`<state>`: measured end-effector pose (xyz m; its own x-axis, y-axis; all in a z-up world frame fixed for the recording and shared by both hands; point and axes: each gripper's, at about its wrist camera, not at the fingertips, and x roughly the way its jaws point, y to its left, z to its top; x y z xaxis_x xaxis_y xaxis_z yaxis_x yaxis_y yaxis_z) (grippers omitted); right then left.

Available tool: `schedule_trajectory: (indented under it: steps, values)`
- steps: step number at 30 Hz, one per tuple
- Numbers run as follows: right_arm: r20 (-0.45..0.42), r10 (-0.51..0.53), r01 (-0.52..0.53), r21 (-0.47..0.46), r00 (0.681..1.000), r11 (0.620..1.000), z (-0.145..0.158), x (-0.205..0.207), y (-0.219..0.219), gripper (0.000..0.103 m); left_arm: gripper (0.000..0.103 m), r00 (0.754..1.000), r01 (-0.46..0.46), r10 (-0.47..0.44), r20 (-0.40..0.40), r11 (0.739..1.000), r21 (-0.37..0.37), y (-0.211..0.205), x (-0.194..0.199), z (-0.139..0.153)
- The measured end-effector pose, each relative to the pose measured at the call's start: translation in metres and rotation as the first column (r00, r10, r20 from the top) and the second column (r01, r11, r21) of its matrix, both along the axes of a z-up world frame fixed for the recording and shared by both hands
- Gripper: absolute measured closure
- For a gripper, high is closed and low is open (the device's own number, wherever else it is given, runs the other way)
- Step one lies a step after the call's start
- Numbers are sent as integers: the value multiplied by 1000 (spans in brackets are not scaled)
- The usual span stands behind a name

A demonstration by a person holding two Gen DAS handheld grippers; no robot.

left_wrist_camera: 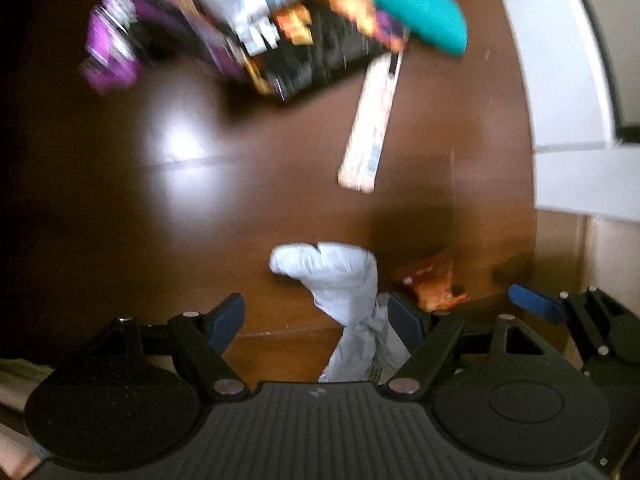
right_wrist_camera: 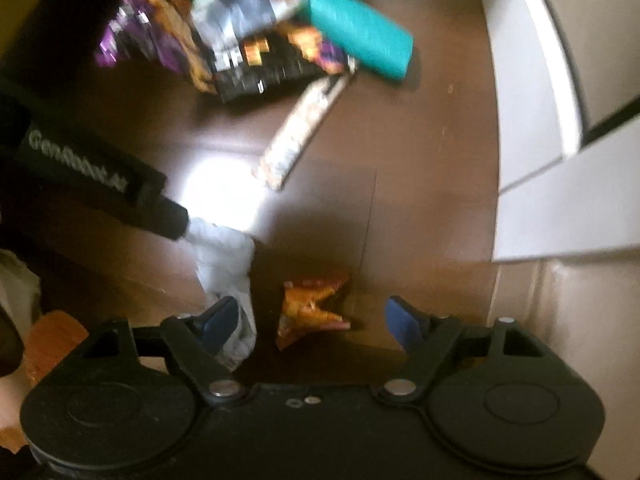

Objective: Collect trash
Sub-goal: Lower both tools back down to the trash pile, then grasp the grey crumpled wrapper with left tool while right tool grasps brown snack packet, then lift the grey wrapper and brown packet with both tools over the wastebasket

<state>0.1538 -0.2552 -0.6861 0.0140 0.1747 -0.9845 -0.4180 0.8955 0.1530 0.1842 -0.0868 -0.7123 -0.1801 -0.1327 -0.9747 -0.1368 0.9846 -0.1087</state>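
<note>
A crumpled white paper (left_wrist_camera: 340, 280) lies on the brown floor (left_wrist_camera: 120, 220). It sits between the fingers of my left gripper (left_wrist_camera: 316, 320), nearer the right-hand finger, and the jaws stand wide and do not press on it. A crumpled orange wrapper (right_wrist_camera: 316, 304) lies between the spread fingers of my right gripper (right_wrist_camera: 312, 320), touching neither. The same orange wrapper (left_wrist_camera: 432, 280) shows just right of the left gripper, with one blue fingertip (left_wrist_camera: 536, 304) of the right gripper beyond it. In the right wrist view the white paper (right_wrist_camera: 224, 256) runs down from the left gripper's black housing (right_wrist_camera: 100, 176).
Farther along the floor lie a long pale wrapper (left_wrist_camera: 372, 120), a heap of dark, purple and silver snack bags (left_wrist_camera: 280, 40) and a teal pack (left_wrist_camera: 416, 4). A white cabinet (right_wrist_camera: 560, 160) bounds the right side. An orange object (right_wrist_camera: 52, 336) shows at the lower left.
</note>
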Motion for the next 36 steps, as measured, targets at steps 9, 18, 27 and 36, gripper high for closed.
schedule_trajectory:
  steps: [9,18,27,36]
  values:
    - [-53,-2,3,8,999,1000,-47,-9,-1,30,25,997,-36,35,-71,999,-11,-15,-5,-59]
    - [-61,28,-27,24,998,999,-61,-12,7,47,34,996,-42,40,-82,999,-22,-15,-11,-73]
    - [-47,36,-36,-1,998,999,-58,-15,10,69,63,998,-8,8,-57,1000,14,-14,-5,-60]
    - [-10,-41,41,7,999,999,-18,-6,7,75,64,1000,5,-6,8,999,40,8,10,-8]
